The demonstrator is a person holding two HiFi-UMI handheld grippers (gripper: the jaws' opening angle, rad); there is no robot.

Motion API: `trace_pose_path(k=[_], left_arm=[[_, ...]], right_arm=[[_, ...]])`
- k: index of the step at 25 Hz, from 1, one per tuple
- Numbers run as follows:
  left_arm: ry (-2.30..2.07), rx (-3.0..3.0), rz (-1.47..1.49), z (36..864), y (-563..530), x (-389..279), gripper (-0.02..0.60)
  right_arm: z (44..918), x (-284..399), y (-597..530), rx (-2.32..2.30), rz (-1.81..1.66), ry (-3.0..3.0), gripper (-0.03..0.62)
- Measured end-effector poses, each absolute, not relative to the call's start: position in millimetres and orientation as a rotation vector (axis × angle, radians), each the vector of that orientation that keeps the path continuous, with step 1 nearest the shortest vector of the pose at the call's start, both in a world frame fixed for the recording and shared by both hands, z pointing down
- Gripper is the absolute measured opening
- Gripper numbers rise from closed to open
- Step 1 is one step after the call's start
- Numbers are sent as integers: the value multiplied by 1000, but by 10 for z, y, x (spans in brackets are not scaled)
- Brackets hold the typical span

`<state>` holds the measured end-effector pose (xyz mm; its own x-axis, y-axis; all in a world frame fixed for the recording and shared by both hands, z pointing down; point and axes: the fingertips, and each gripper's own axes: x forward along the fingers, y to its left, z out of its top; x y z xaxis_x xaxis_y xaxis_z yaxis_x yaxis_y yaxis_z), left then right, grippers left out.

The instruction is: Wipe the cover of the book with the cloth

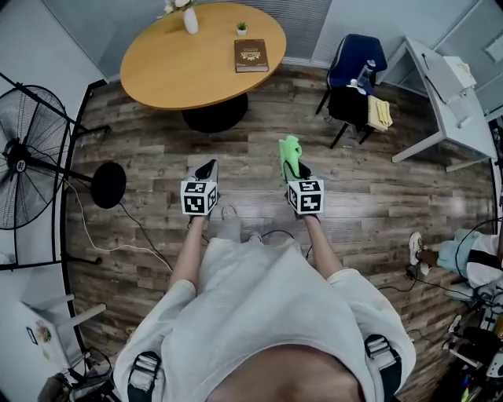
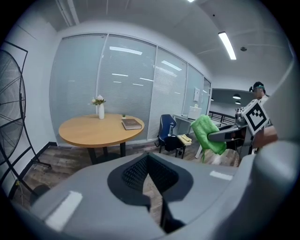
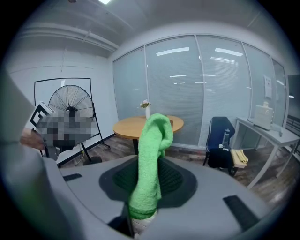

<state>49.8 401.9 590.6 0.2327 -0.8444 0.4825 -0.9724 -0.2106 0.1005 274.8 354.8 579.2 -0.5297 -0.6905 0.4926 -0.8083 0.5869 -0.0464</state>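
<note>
A brown book lies flat on the round wooden table, near its right rim; the left gripper view shows the book far ahead. My right gripper is shut on a green cloth, which sticks up between its jaws. My left gripper is shut with nothing in it, its jaws pressed together. Both grippers hang over the wooden floor, well short of the table.
A white vase with flowers and a small pot plant stand on the table's far side. A standing fan is at the left, a blue chair and a white desk at the right. Cables trail on the floor.
</note>
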Motion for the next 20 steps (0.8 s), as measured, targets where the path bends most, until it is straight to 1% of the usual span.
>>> trace_pose_path(k=[9, 20], left_arm=[[-1658, 2128, 455, 5999, 3739, 484, 6], [-1632, 2136, 450, 6096, 3142, 317, 6]], right_arm=[[5885, 2703, 3309, 1191, 385, -2384, 98], [5982, 2532, 2763, 1193, 389, -2358, 98]])
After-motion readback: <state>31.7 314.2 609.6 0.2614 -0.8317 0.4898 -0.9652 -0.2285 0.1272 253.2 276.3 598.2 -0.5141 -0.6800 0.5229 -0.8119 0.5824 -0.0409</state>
